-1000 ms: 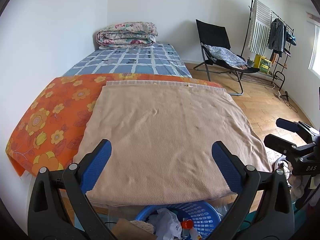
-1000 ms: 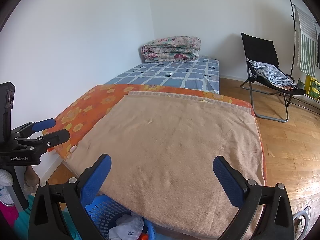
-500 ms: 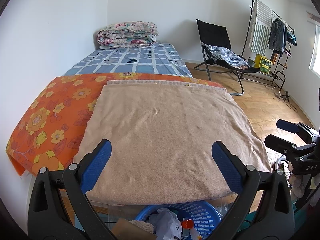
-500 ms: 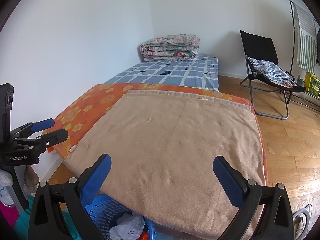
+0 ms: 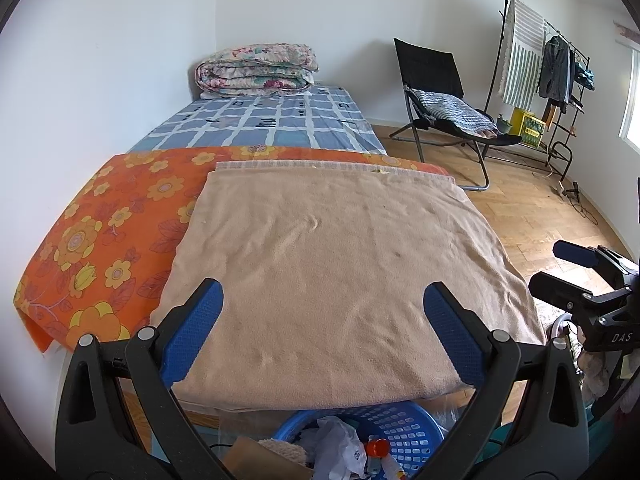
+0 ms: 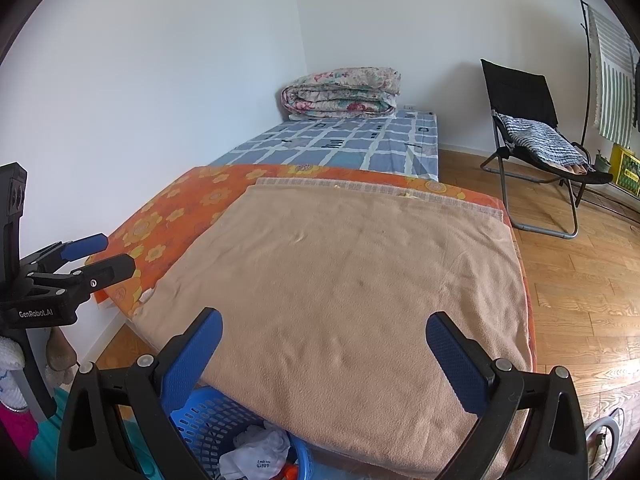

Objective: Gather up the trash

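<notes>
Orange floral sheet (image 5: 100, 236): I see it spread on the left part of the bed, its corner hanging over the near edge.
Left gripper (image 5: 324, 332): I hold it above the foot of the bed, jaws spread wide with nothing between them.
Tan blanket (image 5: 332, 264): it lies flat over the bed, partly covering the floral sheet.
Blue basket (image 5: 400, 428): it sits on the floor just below the bed's near edge, under my left gripper.
Trash (image 5: 340, 448): crumpled white wrappers and a small bottle with an orange cap lie inside the basket.
Right gripper (image 6: 324, 352): I hold it to the right of the left one, jaws wide apart and empty, over the blanket.
Folding chair (image 5: 440, 96): it stands on the wooden floor to the right of the bed.
</notes>
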Demonstrator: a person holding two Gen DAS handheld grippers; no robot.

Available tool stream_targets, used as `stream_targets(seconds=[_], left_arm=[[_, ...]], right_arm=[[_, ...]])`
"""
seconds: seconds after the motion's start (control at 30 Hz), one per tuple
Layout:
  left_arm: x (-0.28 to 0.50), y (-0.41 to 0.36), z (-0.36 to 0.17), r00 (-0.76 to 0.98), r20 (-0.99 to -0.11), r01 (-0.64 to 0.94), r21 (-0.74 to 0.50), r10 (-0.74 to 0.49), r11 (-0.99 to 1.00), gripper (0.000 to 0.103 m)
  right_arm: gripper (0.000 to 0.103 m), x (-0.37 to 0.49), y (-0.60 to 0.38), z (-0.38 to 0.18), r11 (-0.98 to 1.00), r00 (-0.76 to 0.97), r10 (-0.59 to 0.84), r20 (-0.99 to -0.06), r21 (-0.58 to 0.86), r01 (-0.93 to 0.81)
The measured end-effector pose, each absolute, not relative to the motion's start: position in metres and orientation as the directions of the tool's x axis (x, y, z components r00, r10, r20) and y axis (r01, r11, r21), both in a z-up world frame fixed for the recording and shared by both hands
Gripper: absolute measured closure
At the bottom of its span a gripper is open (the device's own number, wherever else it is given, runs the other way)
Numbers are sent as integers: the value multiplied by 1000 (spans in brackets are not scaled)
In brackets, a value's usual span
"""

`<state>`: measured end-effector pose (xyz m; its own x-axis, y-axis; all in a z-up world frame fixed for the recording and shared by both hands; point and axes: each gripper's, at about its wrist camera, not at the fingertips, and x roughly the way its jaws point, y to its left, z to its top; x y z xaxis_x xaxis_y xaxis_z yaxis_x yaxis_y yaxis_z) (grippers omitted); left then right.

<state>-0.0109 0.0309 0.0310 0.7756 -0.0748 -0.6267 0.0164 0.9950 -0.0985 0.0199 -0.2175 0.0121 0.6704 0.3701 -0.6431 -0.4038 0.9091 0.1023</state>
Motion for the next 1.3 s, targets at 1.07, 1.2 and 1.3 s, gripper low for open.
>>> stream_targets(seconds=[1.07, 1.2, 1.3], left_arm=[[-24, 40, 23, 773, -634, -10, -68, -35, 998, 1], [-29, 44, 26, 779, -627, -20, -68, -27, 997, 1], [-32, 46, 27, 778, -627, -22, -71, -27, 997, 1]], right_arm=[[0, 21, -217, 7, 902, 645, 381, -662, 114, -416], [0, 21, -217, 6, 902, 643, 381, -664, 114, -417], [0, 22, -217, 5, 902, 640, 381, -667, 116, -416]])
